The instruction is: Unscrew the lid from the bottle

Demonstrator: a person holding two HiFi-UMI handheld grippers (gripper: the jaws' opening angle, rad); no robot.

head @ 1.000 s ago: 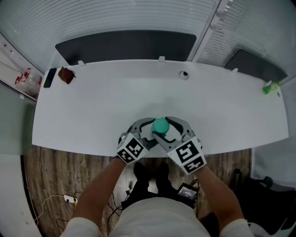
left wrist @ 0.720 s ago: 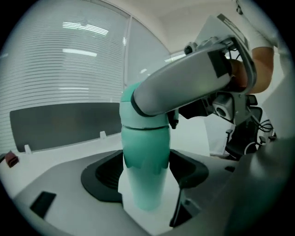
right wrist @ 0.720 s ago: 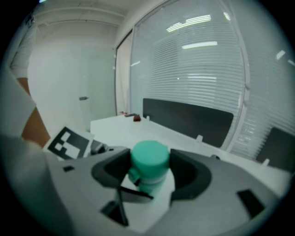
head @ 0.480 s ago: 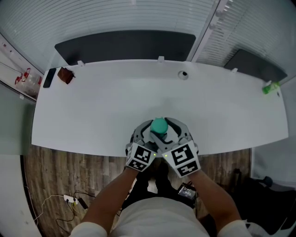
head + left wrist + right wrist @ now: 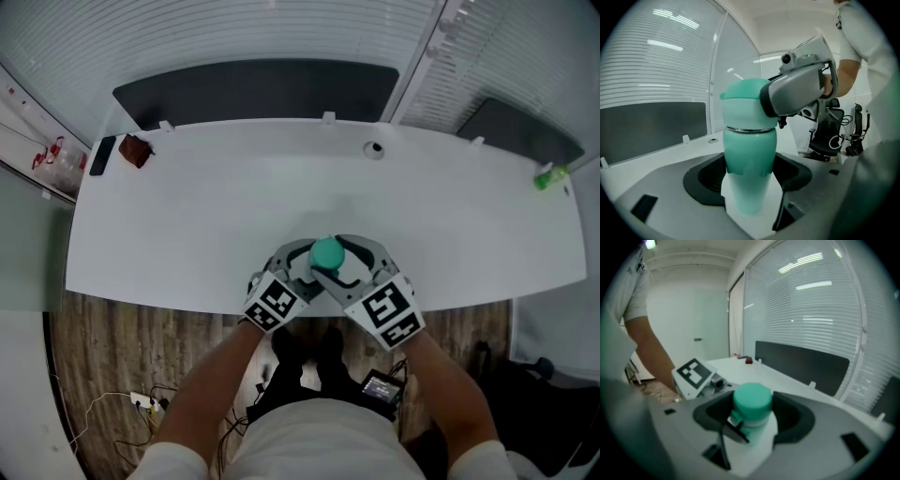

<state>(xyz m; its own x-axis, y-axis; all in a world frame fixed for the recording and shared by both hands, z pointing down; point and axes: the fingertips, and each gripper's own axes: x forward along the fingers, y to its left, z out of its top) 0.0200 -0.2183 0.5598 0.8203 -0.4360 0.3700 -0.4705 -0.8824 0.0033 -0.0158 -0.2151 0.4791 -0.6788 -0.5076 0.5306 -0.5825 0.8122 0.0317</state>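
far left on the white counter (image 5: 187, 216), a dark phone (image 5: 101, 156) and a reddish-brown thing (image 5: 134, 151) sit side by side at the back corner. at the near edge my left claw (image 5: 750, 173) clamps the teal bottle (image 5: 750, 150), upright. my right claw (image 5: 752, 411) grips its lid (image 5: 752, 398). grommet hole (image 5: 374, 149) behind, something green (image 5: 548, 177) far right. blinds (image 5: 234, 33) and a dark panel (image 5: 253, 91) back the counter, wood floor (image 5: 103, 347) below me.

Office — white desk (image 5: 234, 197), blinds (image 5: 234, 37), swivel chair (image 5: 827, 133).
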